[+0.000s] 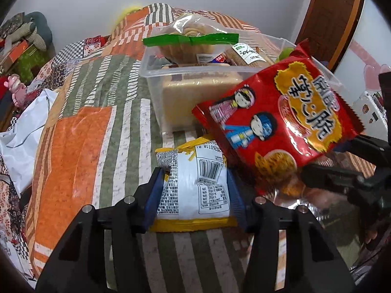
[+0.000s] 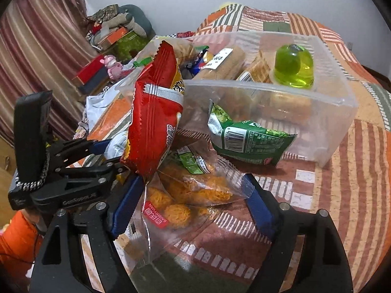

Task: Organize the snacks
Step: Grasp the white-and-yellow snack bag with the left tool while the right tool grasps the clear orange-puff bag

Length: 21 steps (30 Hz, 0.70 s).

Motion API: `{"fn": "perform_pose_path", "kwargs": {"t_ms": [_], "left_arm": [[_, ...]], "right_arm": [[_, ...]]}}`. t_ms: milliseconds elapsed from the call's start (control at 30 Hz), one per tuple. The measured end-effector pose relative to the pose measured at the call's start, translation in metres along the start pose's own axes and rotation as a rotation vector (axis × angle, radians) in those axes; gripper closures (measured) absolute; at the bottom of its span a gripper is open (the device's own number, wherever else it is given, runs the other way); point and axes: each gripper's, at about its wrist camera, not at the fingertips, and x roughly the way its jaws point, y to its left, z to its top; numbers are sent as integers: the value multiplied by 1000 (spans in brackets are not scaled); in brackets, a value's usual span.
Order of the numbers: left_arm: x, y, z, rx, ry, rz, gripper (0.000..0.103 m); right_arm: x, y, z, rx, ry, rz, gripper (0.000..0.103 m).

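My left gripper (image 1: 194, 190) clenched on white-and-yellow crinkly foil snack packet (image 1: 195, 185), pads pressing its sides; packet lies on patchwork bedspread (image 1: 80, 146), just before clear plastic bin (image 1: 156, 73).

My right gripper (image 2: 195, 195) spread wide, straddling clear cellophane bag of orange noodle balls (image 2: 195, 190), not squeezing.

Red glossy foil noodle packet (image 2: 156, 112) stands tilted against bin front; what holds it I cannot tell.

I judge all light, puffy, slippery, contents brittle. Pinch sealed edge, gently.

Both grippers, left gripper (image 1: 195, 190) and right gripper (image 2: 193, 190), black angular frames, silver round screws, blue finger pads; orange sleeve (image 2: 17, 239) beside right gripper.
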Motion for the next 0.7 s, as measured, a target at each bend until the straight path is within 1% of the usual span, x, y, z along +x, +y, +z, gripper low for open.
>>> {"fn": "perform_pose_path", "kwargs": {"t_ms": [200, 267, 400, 433, 467, 600, 700], "left_arm": [[-11, -1, -14, -1, -13, 21, 52], [-15, -1, -18, -11, -13, 20, 53], [-22, 3, -21, -30, -14, 16, 53], [-24, 4, -21, -32, -13, 17, 53], [-26, 6, -22, -36, -15, 19, 54], [-35, 13, -26, -52, -27, 41, 54], [-43, 17, -27, -73, -33, 42, 54]], "right_arm": [[-8, 3, -8, -29, -9, -10, 30], [-11, 4, -10, -40, -16, -20, 33], [-19, 0, -13, -37, -23, -24, 35], [-22, -2, -15, -35, -23, -22, 38], [-24, -4, -15, -34, -24, -23, 44], [-33, -8, -20, -30, -31, -30, 46], [-39, -9, -23, -31, -38, -36, 47]]}}
